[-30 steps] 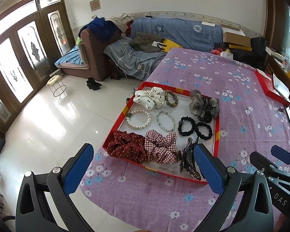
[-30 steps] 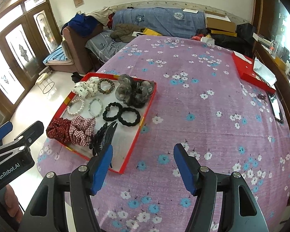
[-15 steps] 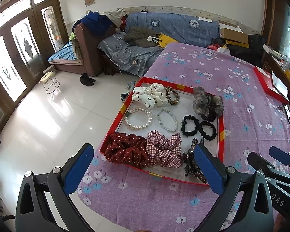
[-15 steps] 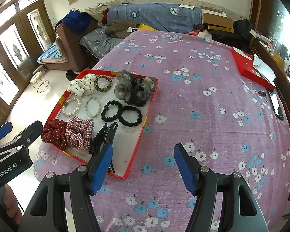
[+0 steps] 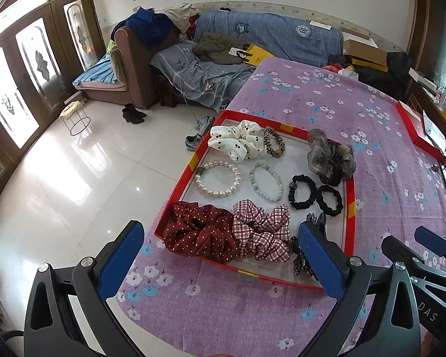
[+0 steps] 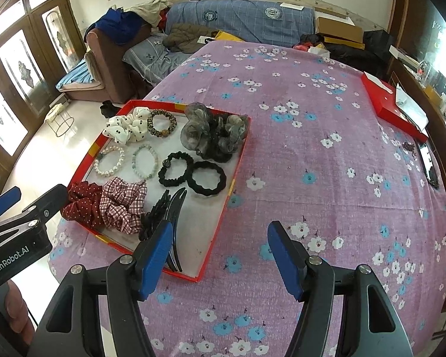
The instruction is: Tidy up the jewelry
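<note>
1. Both tongs have come closer to the red tray (image 5: 350, 208), which looms larger in both views than a second ago; nothing in it has shifted.
2. That tray lies at the left edge of the desk (image 6: 312, 154), its outer corner just at the edge of the purple flowered cloth above the tiled floor (image 5: 74, 178).
3. Inside it: a white spotted scrunchie (image 5: 238, 144) and a leopard band (image 5: 273, 145) at the far end, a grey gauzy scrunchie (image 5: 327, 156) by the right wall, a pearl bracelet (image 5: 218, 178), a pale green bracelet (image 5: 266, 181) and two black hair ties (image 5: 315, 192) in the middle, then a dark red dotted scrunchie (image 5: 202, 233), a checked scrunchie (image 5: 263, 232) and black hair clips (image 6: 166, 211) along the near wall.
4. To the right of the tray, the cloth is bare across a wide stretch as far as a red box (image 6: 392, 107) at the far right edge.
5. The left tongs (image 5: 220, 264) hang spread wide above the tray's near wall, holding nothing.
6. The right tongs (image 6: 220, 255) are likewise apart and empty, above the tray's near right corner, the left pad in front of the hair clips.
</note>
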`<control>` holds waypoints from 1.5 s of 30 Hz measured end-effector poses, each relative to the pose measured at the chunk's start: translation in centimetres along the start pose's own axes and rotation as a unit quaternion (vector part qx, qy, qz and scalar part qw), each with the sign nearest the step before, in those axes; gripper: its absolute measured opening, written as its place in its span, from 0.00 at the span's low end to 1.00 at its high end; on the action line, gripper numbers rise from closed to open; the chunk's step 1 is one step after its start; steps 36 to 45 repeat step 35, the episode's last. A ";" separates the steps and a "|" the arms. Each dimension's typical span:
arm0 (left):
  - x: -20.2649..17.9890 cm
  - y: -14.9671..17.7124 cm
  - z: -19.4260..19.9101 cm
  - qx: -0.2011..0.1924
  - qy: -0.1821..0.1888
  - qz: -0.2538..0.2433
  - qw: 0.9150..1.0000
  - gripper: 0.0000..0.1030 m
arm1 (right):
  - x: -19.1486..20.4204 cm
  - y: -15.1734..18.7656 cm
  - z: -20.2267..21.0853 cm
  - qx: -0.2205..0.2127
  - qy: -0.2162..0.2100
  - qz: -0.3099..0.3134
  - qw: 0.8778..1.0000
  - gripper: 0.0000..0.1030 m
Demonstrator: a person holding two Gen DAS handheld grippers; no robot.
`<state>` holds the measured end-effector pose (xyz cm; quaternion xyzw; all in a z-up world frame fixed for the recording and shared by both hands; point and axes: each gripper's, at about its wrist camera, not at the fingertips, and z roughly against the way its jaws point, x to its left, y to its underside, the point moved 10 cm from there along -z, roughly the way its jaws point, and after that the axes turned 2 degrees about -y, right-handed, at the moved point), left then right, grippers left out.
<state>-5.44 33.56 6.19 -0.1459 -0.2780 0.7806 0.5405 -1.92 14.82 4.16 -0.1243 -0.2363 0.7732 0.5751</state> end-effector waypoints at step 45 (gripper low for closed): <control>-8.8 1.4 0.5 0.022 -0.012 -0.037 0.999 1.00 | -7.9 2.3 -0.4 0.025 -0.013 -0.021 0.999 0.70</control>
